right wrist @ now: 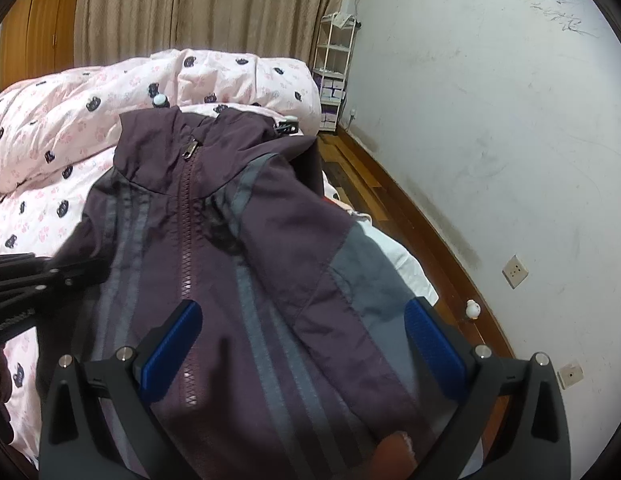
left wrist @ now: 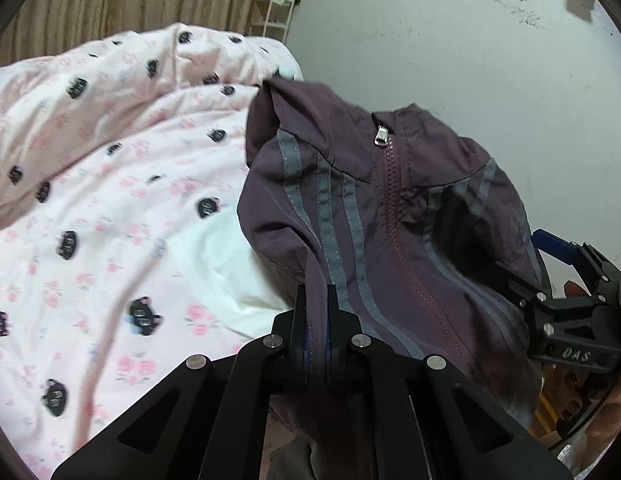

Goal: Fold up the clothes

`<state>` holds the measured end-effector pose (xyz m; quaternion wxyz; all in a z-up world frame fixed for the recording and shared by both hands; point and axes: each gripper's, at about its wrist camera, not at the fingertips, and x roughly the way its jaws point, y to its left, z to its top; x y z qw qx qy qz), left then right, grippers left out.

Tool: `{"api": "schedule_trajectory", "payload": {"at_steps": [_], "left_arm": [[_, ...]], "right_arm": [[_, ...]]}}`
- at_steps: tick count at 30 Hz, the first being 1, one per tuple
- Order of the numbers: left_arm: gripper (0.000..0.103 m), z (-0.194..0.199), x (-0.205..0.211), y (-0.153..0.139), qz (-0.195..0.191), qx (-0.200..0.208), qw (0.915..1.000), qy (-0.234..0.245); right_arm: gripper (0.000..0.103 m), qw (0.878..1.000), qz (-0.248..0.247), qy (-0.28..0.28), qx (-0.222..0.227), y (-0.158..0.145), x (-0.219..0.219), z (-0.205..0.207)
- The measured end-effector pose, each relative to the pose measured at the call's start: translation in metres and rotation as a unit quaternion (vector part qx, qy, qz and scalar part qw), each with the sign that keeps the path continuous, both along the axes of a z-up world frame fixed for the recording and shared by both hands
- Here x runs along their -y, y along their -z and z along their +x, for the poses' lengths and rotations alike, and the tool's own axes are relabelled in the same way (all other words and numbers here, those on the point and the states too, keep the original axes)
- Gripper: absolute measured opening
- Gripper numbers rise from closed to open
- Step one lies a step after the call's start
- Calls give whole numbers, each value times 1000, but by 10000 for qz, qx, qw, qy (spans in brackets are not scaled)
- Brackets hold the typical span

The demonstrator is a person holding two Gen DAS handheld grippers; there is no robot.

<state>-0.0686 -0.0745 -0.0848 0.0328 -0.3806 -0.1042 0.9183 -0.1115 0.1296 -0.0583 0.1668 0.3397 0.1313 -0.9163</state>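
The left hand-held gripper [left wrist: 316,312], lower centre, is pinched tight on the purple jacket [left wrist: 390,216]; the right hand-held gripper [right wrist: 302,344] spreads wide over it, gripping nothing.

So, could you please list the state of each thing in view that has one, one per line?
Purple jacket: zipped up, spread front-up on the bed, right side lifted.
Left gripper: shut on the jacket's fabric.
Right gripper: open, above the jacket's sleeve.
Pink duvet: rumpled, bunched behind the jacket.
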Motion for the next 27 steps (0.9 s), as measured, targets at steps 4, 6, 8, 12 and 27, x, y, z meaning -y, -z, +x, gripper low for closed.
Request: {"api": "schedule_trajectory", "payload": {"at_steps": [4,6,8,12,27], "left_arm": [[4,15,14,-9,-138,-58,9997,-188],[4,25,23,-14,-258,-76,9991,-315],[4,35,34,-19,-316,-58,9985,-449],[4,60,62,-26,-439,-25,9958,-798],[4,205,196,-27,-701,214,9639,-2561]], "right_arm": [[103,9999,-156,18,-71,-5,-2,3],[103,9997,-238,13,-63,-6,-2,5],[103,9996,-294,-9,-29,-6,-1,6],[103,9994,-280,-184,-111,-6,11,17],[103,9896,-310,-1383,231,3,133,79]]}}
